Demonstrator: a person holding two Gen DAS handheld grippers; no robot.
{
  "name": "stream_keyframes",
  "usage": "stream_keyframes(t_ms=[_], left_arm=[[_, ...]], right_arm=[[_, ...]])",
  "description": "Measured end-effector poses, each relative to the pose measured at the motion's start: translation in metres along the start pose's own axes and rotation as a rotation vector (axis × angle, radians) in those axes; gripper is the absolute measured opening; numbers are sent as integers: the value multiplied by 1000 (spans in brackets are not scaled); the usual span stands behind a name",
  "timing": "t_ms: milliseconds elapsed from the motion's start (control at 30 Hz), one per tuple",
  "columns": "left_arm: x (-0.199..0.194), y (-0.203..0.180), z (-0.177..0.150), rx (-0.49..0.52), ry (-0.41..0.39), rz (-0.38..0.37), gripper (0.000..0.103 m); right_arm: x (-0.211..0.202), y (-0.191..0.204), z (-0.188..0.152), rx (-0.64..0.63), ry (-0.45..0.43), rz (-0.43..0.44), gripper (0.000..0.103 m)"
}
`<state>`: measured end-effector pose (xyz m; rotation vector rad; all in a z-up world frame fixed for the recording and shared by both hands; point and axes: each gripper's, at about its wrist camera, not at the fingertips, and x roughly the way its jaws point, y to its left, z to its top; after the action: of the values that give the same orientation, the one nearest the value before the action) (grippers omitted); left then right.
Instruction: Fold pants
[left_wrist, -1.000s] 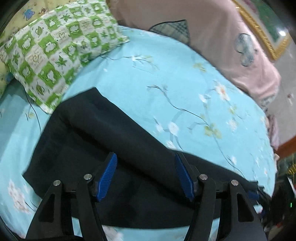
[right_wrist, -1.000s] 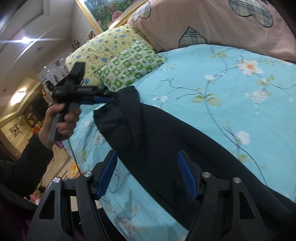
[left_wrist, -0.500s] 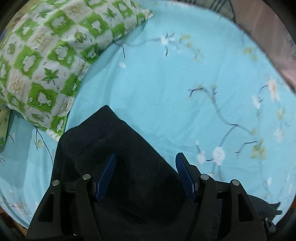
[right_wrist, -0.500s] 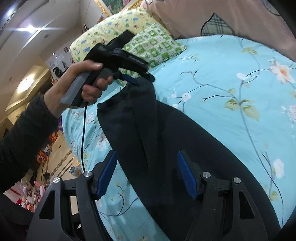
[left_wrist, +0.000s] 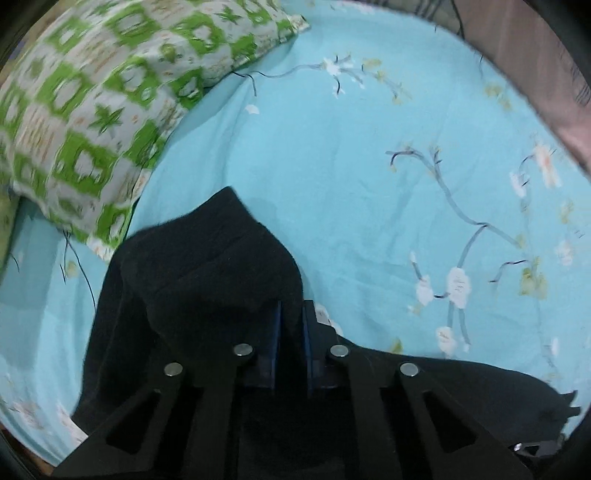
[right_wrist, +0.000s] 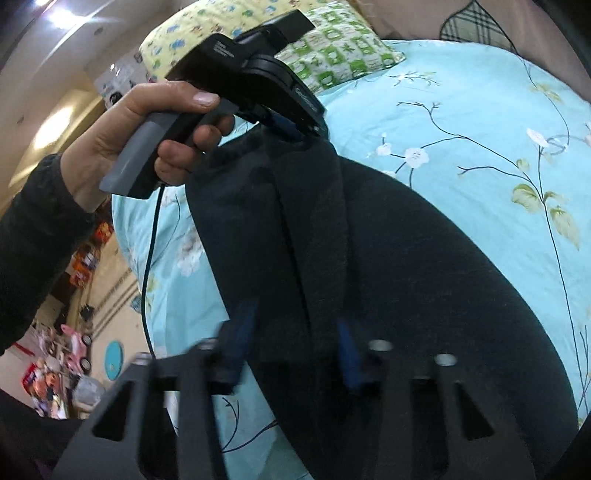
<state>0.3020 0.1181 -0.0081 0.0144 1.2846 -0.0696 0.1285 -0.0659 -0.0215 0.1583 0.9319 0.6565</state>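
left gripper (left_wrist: 290, 325): pinched black pants (left_wrist: 207, 273) edge, pads mostly buried | right gripper (right_wrist: 295, 343): blurred, jaws apart astride pants; cloth cut off at 6 o'clock

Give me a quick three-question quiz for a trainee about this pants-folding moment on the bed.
1. True or false: the left hand-held gripper is shut on the black pants.
2. Which lies nearest the pinched pants end? A) green checked pillow B) pink blanket C) yellow pillow
3. Fill in: the right hand-held gripper has its blue pads either side of a ____ of the pants, on the blue floral sheet.

Key: 1 true; 2 A; 3 fold
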Motion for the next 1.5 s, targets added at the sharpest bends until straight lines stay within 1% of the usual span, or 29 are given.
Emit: stream_keyframes(t_ms=[67,100,167,200,267,300,367,433,500,533,567,633,667,700,767,833,933,967,1000,1033,1067,1100,1133,1200,1267,1367,1500], left_arm=[[-13,8,-10,-24,-50,-45,4],[-21,13,-18,-38,-77,-70,4],[-39,25,-36,-75,-149,-151,4],[-47,32,-39,-91,-170,-173,4],[-61,44,-62,-142,-223,-241,4],[-66,46,-71,-166,-236,-261,4],[-72,59,-86,-215,-258,-306,4],[-73,74,-98,-255,-270,-335,4],[-70,83,-108,-288,-272,-355,4],[-70,87,-112,-301,-273,-368,4],[-68,91,-115,-314,-275,-383,4],[-66,97,-119,-331,-279,-398,4],[-65,98,-116,-334,-278,-402,4],[-64,99,-118,-337,-278,-405,4],[-59,100,-118,-340,-274,-409,4],[-56,101,-118,-346,-270,-418,4],[-51,102,-120,-355,-268,-431,4],[-50,102,-120,-358,-267,-436,4],[-49,103,-121,-364,-267,-444,4],[-49,104,-121,-367,-271,-450,4],[-50,105,-123,-370,-276,-454,4],[-54,107,-126,-370,-288,-458,4],[-58,109,-129,-368,-302,-457,4],[-63,112,-138,-369,-321,-454,4],[-65,116,-150,-374,-338,-458,4],[-57,123,-165,-389,-336,-451,4],[-37,137,-178,-438,-301,-470,4]], right_arm=[[-7,3,0,-19,-15,-27,16],[-11,3,0,-20,-24,-29,13],[-23,4,1,-16,-56,-25,10],[-28,4,1,-21,-69,-21,10],[-38,11,1,-42,-96,-15,10],[-43,15,1,-57,-109,-3,6],[-44,28,1,-85,-116,12,4],[-42,36,1,-103,-117,-10,4],[-38,40,3,-84,-99,16,4],[-35,42,5,-83,-98,10,5],[-31,45,6,-88,-98,-20,8],[-21,52,7,-99,-85,-56,33],[-16,55,7,-102,-82,-67,64],[-12,59,5,-113,-87,-81,80],[-6,66,3,-150,-110,-103,80],[6,68,5,-168,-96,-171,80],[27,60,7,-202,-57,-301,78],[32,58,8,-208,-44,-326,74],[38,54,6,-216,-24,-349,56],[40,50,6,-213,-14,-376,44],[38,47,6,-206,-26,-384,31],[33,45,7,-183,-37,-348,7],[25,45,9,-154,-52,-303,5],[10,56,11,-165,-91,-288,5],[-2,69,10,-180,-109,-246,5],[-1,79,5,-203,-75,-192,5],[23,75,-6,-217,4,-198,7]])
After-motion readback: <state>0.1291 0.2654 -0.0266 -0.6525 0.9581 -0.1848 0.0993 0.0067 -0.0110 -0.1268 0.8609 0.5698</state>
